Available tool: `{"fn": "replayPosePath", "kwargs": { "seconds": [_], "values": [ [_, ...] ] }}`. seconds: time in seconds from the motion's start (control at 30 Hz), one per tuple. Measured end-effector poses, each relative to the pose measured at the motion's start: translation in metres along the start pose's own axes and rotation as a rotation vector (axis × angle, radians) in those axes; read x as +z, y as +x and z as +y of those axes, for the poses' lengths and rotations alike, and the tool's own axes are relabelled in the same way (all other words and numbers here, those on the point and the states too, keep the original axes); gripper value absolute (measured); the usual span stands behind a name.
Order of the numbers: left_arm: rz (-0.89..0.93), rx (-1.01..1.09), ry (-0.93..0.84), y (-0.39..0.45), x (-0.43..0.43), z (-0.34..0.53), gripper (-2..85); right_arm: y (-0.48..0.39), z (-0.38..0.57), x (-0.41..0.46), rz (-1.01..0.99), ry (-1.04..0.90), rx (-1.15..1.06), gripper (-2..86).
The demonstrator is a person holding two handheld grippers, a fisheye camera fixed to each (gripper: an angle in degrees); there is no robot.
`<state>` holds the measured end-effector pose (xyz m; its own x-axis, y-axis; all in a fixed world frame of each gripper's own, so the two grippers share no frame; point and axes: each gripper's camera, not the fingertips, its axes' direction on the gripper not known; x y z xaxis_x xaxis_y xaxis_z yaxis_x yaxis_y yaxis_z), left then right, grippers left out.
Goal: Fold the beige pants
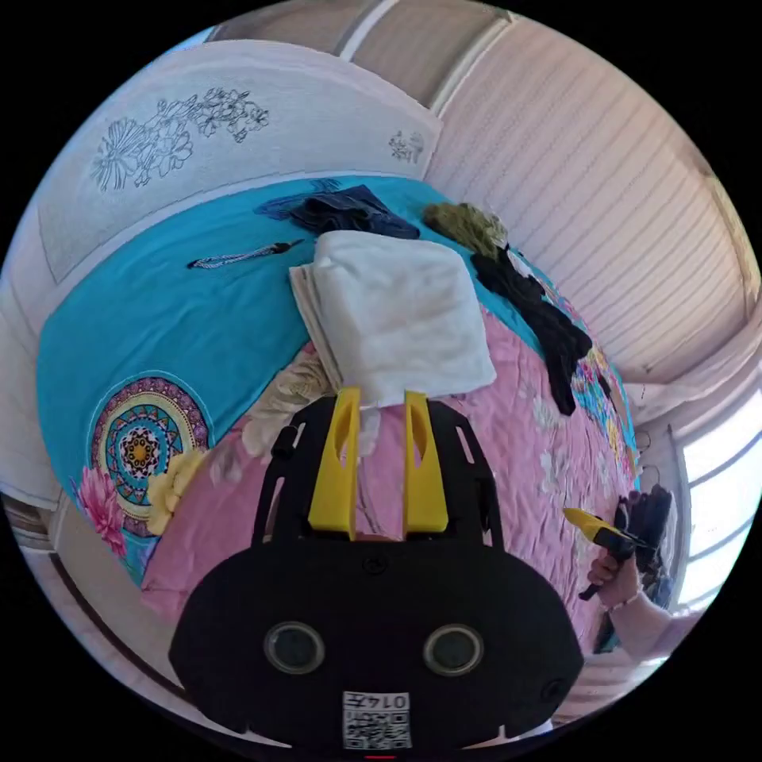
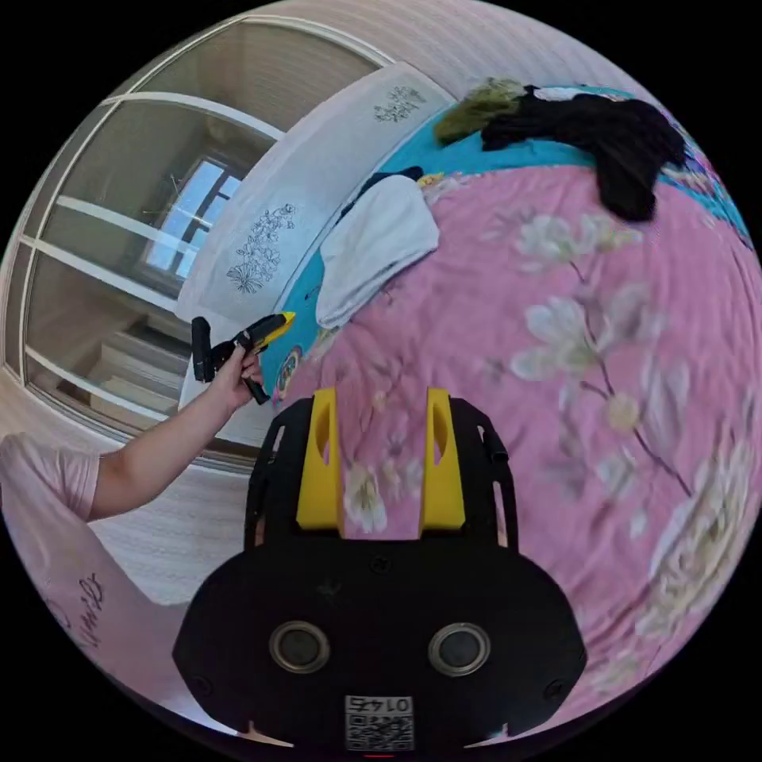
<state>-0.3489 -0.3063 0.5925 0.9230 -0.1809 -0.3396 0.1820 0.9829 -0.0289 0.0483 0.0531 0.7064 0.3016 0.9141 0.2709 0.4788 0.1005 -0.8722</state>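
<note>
Both our claws, left claw (image 1: 381, 405) and right claw (image 2: 379, 409), gape apart; one folded beige pants (image 1: 397, 313) lies on the bed (image 1: 516, 444).

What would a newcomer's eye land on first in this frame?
Probably the folded beige pants, a pale block lying where the bedspread turns from pink floral to turquoise, just beyond the open left gripper. Next, the black clothes heaped along the bed's far edge.

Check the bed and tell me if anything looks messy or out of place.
The beige pants lie neatly folded on the bedspread. What stands out is beyond them: a black garment and an olive one lie crumpled and unfolded, and a cord lies loose on the blue part.
</note>
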Motion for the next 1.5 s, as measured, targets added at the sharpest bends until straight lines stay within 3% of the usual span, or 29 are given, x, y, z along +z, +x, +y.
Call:
{"fn": "replayPosePath", "kwargs": {
  "seconds": [0.13, 0.27, 0.5, 0.7, 0.8, 0.9, 1.13, 1.3, 1.37, 1.5],
  "values": [
    [0.115, -0.161, -0.064, -0.052, 0.046, -0.016, 10.5, 0.007, -0.097, 0.105, -0.148, -0.007, 0.133, 11.6],
    [0.159, -0.147, -0.120, -0.078, 0.056, -0.013, 8.0, 0.011, -0.145, 0.173, -0.021, -0.125, 0.197, 10.8],
    [0.328, 0.130, -0.079, -0.063, 0.002, 0.022, 5.1, 0.022, -0.120, 0.137, -0.150, -0.039, 0.141, 2.0],
    [0.539, 0.425, 0.008, 0.013, -0.096, 0.140, 4.9, 0.020, -0.011, 0.035, -0.320, 0.067, 0.045, 0.9],
    [0.665, 0.536, -0.064, 0.053, -0.133, 0.208, 4.9, 0.016, 0.073, -0.006, -0.361, 0.046, 0.076, 0.8],
    [0.762, 0.695, -0.202, 0.100, -0.153, 0.274, 4.9, 0.021, 0.165, -0.043, -0.410, 0.046, 0.242, 0.8],
    [0.843, 1.184, -0.452, 0.194, -0.108, 0.446, 5.1, 0.051, 0.336, -0.086, -0.105, 0.060, 0.508, 0.8],
    [0.858, 1.196, -0.473, 0.207, -0.079, 0.519, 2.2, 0.070, 0.397, -0.078, 0.035, 0.173, 0.638, 0.6],
    [0.896, 1.064, -0.550, 0.193, -0.080, 0.524, -0.1, 0.062, 0.413, -0.078, 0.103, 0.215, 0.654, 0.4],
    [0.817, 0.943, -0.444, 0.149, -0.100, 0.508, -0.7, 0.045, 0.428, -0.084, 0.127, 0.277, 0.568, 1.0]
  ]
}}
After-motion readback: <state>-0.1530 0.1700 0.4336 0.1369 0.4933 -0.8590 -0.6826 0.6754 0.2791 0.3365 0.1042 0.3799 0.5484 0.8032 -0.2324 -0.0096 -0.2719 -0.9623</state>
